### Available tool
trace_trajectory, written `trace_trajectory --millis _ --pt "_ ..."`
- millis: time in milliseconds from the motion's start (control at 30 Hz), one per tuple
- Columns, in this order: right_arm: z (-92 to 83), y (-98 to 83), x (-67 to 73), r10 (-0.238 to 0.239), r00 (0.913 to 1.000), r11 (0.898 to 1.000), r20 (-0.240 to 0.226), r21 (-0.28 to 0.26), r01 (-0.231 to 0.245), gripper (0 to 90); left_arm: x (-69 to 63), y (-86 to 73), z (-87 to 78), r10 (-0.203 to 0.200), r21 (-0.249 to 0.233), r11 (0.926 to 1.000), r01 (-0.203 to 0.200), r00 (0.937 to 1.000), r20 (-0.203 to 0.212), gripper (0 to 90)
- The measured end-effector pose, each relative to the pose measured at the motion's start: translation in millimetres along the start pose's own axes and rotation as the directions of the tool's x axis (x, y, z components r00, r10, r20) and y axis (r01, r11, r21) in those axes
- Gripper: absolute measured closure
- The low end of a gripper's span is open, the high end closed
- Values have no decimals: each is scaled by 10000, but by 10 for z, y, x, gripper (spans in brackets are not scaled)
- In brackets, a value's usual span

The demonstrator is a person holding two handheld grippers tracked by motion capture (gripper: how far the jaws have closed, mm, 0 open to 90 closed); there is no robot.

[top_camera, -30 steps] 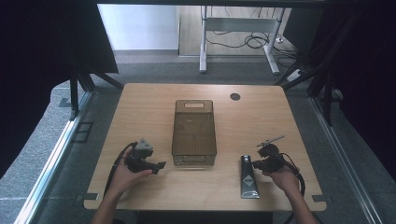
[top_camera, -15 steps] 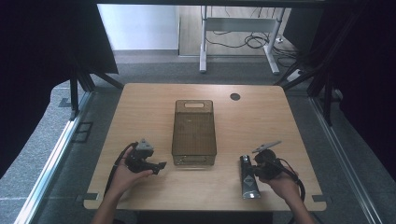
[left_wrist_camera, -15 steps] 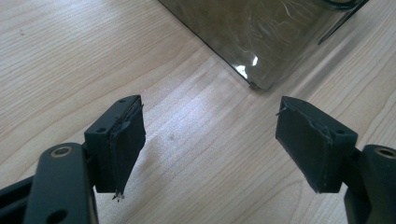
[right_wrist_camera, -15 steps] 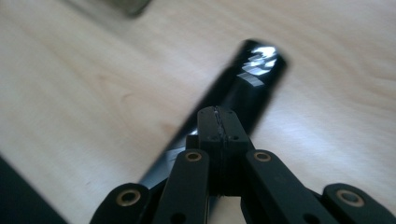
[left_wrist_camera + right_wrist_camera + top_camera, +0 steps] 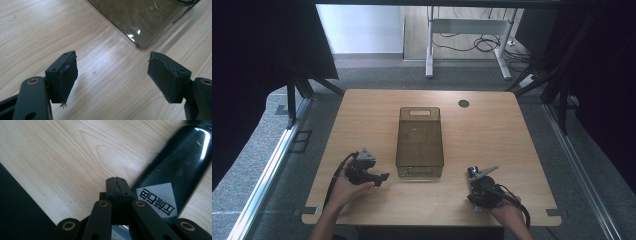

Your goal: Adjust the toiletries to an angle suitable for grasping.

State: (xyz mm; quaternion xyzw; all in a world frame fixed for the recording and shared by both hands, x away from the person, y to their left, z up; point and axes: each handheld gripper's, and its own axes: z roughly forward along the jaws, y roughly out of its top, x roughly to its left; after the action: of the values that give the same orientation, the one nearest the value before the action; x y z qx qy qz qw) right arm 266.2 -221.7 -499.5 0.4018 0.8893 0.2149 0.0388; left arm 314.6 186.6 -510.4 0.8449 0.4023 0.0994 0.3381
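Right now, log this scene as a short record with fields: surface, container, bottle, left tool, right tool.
surface: light wooden table, round dark hole near its far edge
container: smoky see-through bin, standing mid-table, seemingly empty, handle slot at its far end
bottle: dark glossy bottle with a white label, lying on the table beside the right tool
left tool: left tool, jaws wide apart with nothing between them, low over the table, facing the bin's near corner
right tool: right tool, jaws pressed together with nothing between them, alongside the bottle; contact cannot be told
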Motion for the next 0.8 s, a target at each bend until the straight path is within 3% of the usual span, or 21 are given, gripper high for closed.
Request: trace_trajectory --millis 567,800 --pt "-67 -91 -217 490 9983 9987 314 -188 -484 896 -22 3 27 106 82 9999 -106 9999 21 244" --pt "-214 -8 -191 71 10000 9970 57 -771 -66 736 -29 2 20 76 74 9999 -76 10000 2 245"
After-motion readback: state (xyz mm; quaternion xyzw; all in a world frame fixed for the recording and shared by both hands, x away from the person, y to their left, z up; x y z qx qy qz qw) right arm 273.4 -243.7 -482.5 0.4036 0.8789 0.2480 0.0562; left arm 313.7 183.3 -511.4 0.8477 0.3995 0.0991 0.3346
